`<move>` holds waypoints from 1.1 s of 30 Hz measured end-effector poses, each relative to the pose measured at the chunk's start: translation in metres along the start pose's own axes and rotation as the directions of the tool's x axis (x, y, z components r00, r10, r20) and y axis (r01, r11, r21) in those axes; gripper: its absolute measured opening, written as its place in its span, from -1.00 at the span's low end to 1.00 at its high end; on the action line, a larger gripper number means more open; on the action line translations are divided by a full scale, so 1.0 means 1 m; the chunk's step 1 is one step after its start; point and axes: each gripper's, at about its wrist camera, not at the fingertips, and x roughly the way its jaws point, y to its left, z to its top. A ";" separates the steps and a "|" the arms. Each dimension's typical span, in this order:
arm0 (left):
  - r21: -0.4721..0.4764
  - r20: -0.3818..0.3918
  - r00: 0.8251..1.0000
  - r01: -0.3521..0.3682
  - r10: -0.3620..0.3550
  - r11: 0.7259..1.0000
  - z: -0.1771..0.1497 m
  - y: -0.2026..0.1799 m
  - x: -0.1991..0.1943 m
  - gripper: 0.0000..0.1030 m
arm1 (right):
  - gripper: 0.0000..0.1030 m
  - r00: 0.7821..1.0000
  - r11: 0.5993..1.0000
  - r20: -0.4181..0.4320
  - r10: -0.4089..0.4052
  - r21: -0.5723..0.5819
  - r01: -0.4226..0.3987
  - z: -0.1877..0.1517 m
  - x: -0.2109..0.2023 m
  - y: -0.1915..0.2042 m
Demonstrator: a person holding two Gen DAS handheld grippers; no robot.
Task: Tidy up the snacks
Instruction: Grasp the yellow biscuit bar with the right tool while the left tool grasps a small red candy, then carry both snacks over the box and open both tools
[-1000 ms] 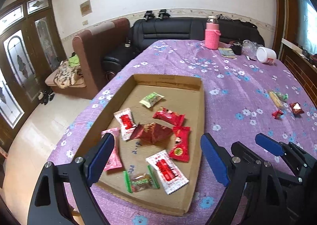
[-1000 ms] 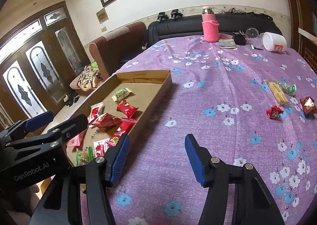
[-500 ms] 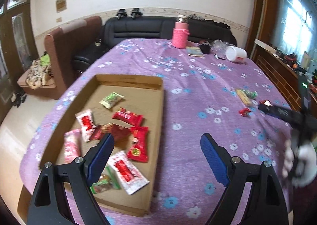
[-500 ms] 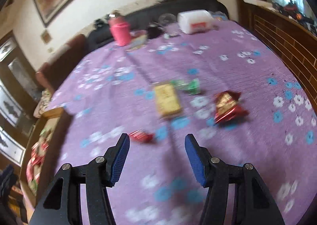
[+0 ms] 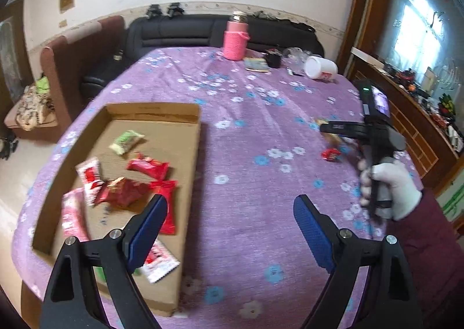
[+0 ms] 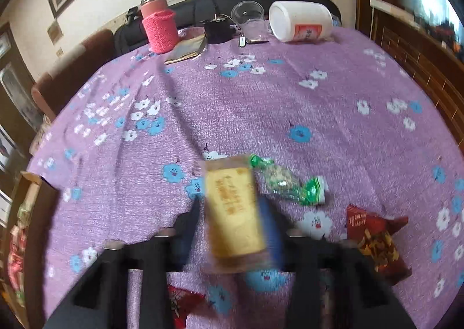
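My right gripper (image 6: pixel 230 210) is closing its jaws on a yellow snack bar (image 6: pixel 232 230) on the purple flowered tablecloth; the blurred pads sit against the bar's long sides. A green-wrapped candy (image 6: pixel 287 184) and a red packet (image 6: pixel 374 239) lie just right of it. A small red candy (image 5: pixel 331 154) lies nearer the tray. In the left wrist view a white-gloved hand (image 5: pixel 388 184) holds that gripper. My left gripper (image 5: pixel 229 204) is open and holds nothing, hovering beside the cardboard tray (image 5: pixel 191 131), which contains several snack packets.
At the table's far end stand a pink knitted flask (image 5: pixel 235 41), a white jar on its side (image 6: pixel 301 24), a clear cup (image 6: pixel 248 17), a small black object and a booklet. A black sofa and a brown chair lie beyond. Wooden panelling runs along the right.
My right gripper has swung from near the tray to the loose snacks at the right and its jaws have narrowed around the yellow bar. My left gripper turned rightward, staying open.
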 end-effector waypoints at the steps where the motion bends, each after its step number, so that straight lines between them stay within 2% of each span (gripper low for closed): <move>1: 0.005 -0.005 1.000 0.018 -0.018 1.000 0.002 -0.005 0.003 0.71 | -0.32 1.000 1.000 -0.003 0.001 -0.001 -0.001 -0.001 -0.001 0.001; 4: 0.037 -0.015 0.996 0.086 -0.086 0.996 0.012 -0.026 0.016 0.71 | -0.32 0.999 0.999 -0.005 0.045 0.022 -0.045 -0.010 -0.011 -0.006; 8: 0.105 -0.038 0.990 0.141 -0.138 0.984 0.023 -0.061 0.045 0.71 | -0.31 0.987 0.983 0.038 0.156 0.093 -0.159 -0.024 -0.041 -0.022; 12: 0.199 -0.058 0.974 0.228 -0.221 0.953 0.035 -0.100 0.084 0.67 | -0.31 0.975 0.971 0.116 0.188 0.126 -0.202 -0.033 -0.063 -0.037; 13: 0.230 -0.066 0.973 0.229 -0.220 0.946 0.038 -0.110 0.096 0.54 | -0.31 0.975 0.969 0.125 0.186 0.139 -0.203 -0.033 -0.063 -0.042; 15: 0.270 -0.082 0.975 0.220 -0.205 0.937 0.042 -0.124 0.116 0.43 | -0.31 0.974 0.964 0.118 0.193 0.164 -0.211 -0.032 -0.059 -0.047; 17: 0.284 -0.108 0.969 0.243 -0.221 0.928 0.046 -0.135 0.135 0.43 | -0.31 0.972 0.957 0.104 0.210 0.183 -0.226 -0.031 -0.054 -0.052; 20: 0.319 -0.144 0.968 0.240 -0.204 0.917 0.047 -0.150 0.162 0.43 | -0.31 0.968 0.947 0.102 0.231 0.203 -0.247 -0.030 -0.053 -0.058; 21: 0.331 -0.153 0.968 0.238 -0.197 0.913 0.047 -0.154 0.169 0.38 | -0.31 0.967 0.946 0.103 0.233 0.206 -0.250 -0.030 -0.053 -0.059; 23: 0.359 -0.178 0.968 0.231 -0.177 0.904 0.046 -0.162 0.181 -0.11 | -0.31 0.967 0.944 0.106 0.232 0.215 -0.250 -0.030 -0.053 -0.062; 24: 0.363 -0.203 0.964 0.239 -0.174 0.900 0.044 -0.165 0.188 -0.59 | -0.31 0.967 0.944 0.107 0.231 0.218 -0.249 -0.030 -0.053 -0.063; 27: 0.353 -0.199 0.962 0.250 -0.188 0.902 0.044 -0.165 0.190 -0.59 | -0.31 0.968 0.943 0.106 0.226 0.225 -0.245 -0.031 -0.053 -0.065; 33: 0.270 -0.162 0.961 0.264 -0.226 0.926 0.049 -0.145 0.171 -0.60 | -0.31 0.968 0.947 0.109 0.227 0.208 -0.246 -0.031 -0.052 -0.061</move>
